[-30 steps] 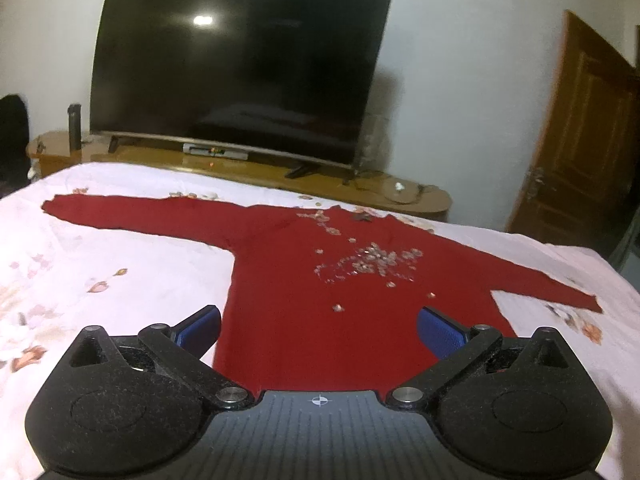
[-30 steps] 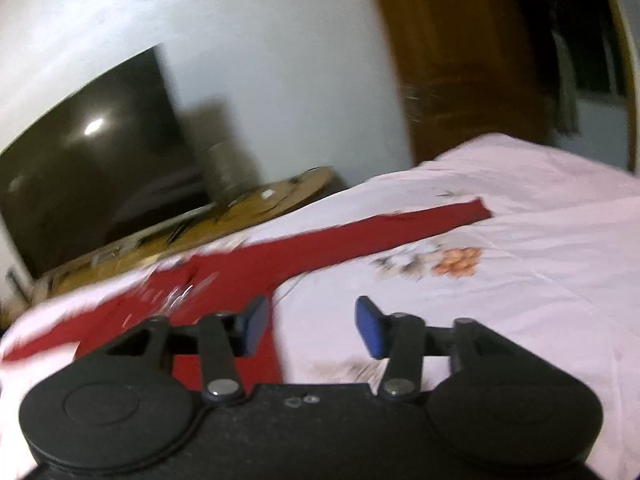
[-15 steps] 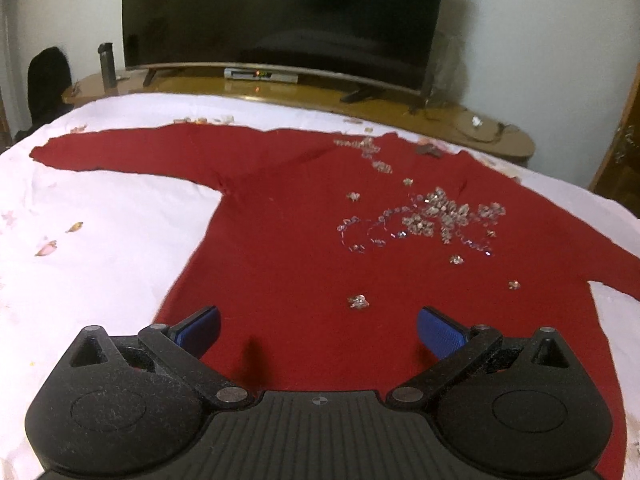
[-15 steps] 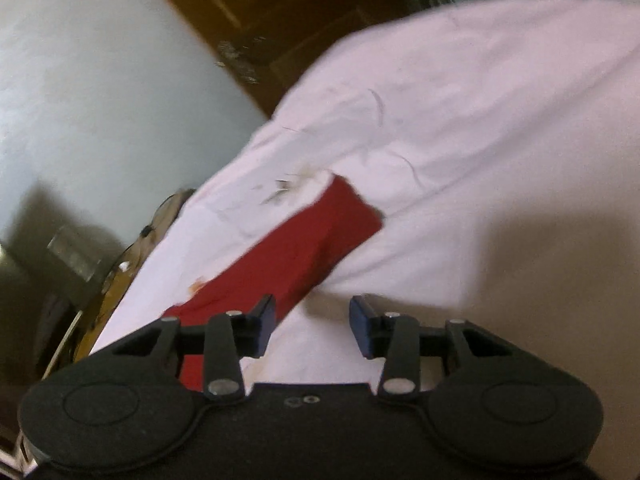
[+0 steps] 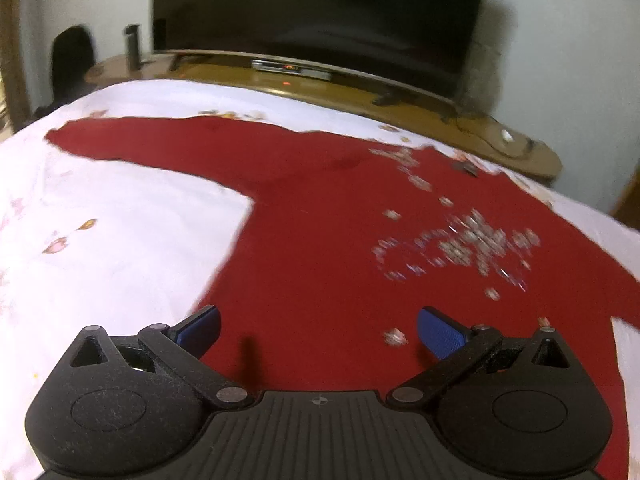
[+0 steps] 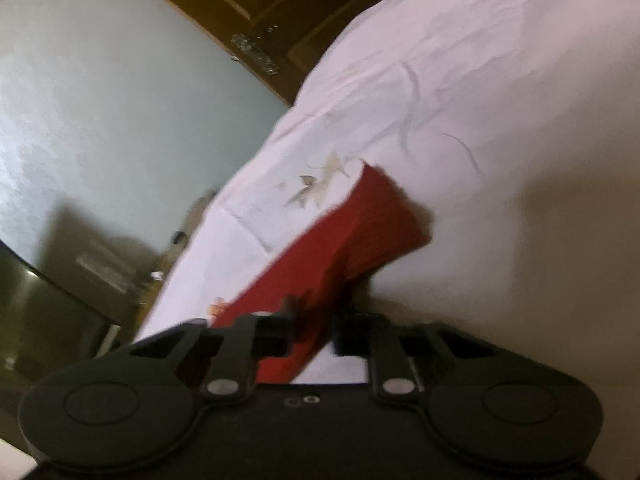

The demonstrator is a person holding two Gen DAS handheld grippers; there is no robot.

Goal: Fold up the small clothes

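Note:
A red long-sleeved sweater (image 5: 320,248) with silver beading on the chest lies flat on the white bedsheet (image 5: 112,248), its left sleeve stretched out to the far left. My left gripper (image 5: 318,330) is open, low over the sweater's lower body. In the right wrist view the end of the right sleeve (image 6: 360,236) lies on the sheet (image 6: 500,160). My right gripper (image 6: 312,334) is low over that sleeve, jaws on either side of it with a gap between them; the view is blurred and the fingertips are dark.
A large black TV (image 5: 320,20) stands on a wooden stand (image 5: 280,88) beyond the bed's far edge. A dark bottle (image 5: 132,46) stands on the stand's left end. A brown wooden door (image 6: 280,12) is past the bed on the right.
My left gripper has moved left and lower over the sweater body. My right gripper has dropped onto the right sleeve, and its jaws have narrowed around the fabric.

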